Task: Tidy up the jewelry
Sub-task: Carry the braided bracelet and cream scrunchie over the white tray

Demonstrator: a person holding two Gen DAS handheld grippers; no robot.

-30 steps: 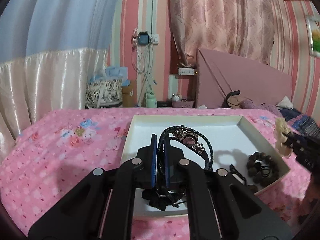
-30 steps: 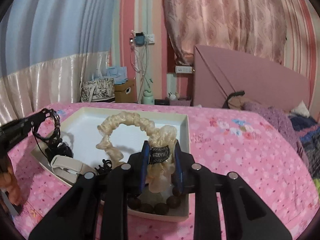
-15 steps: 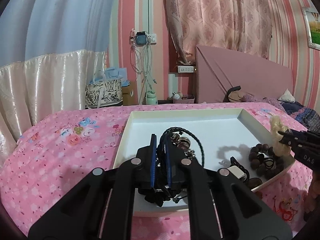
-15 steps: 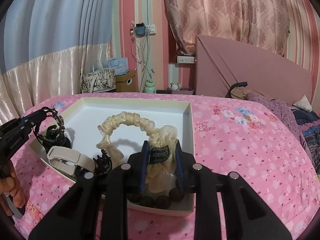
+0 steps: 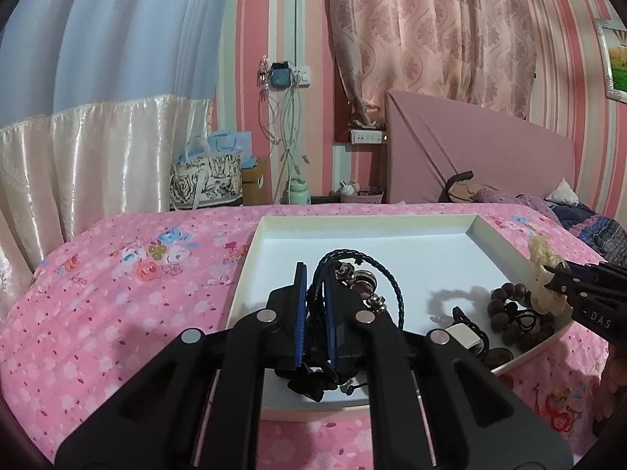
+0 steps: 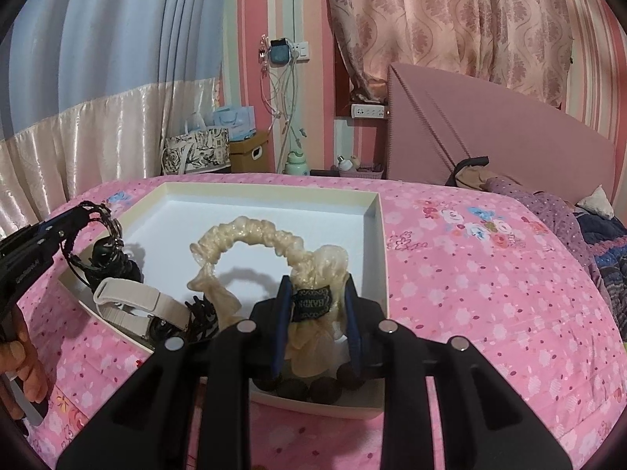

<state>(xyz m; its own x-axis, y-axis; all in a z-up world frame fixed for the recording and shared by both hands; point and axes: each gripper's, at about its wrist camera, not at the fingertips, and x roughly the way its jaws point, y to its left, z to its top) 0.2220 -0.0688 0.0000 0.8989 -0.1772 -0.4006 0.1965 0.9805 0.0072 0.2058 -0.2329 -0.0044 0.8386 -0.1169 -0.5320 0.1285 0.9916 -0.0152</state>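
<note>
A white tray lies on the pink bedspread. My left gripper is shut on a black braided bracelet with metal charms and holds it over the tray's near left part. It also shows in the right wrist view. My right gripper is shut on a cream scrunchie hair band at its dark label, over the tray's near right corner. In the tray lie a brown bead bracelet, a beige watch strap and black hair ties.
The pink flowered bedspread surrounds the tray. A pink headboard and pillows are at the back right. Bags and a green bottle stand by the far wall. A hand holds the left gripper.
Both grippers have sunk a little toward the tray with their items still held. The tray looks larger and nearer in both views.
</note>
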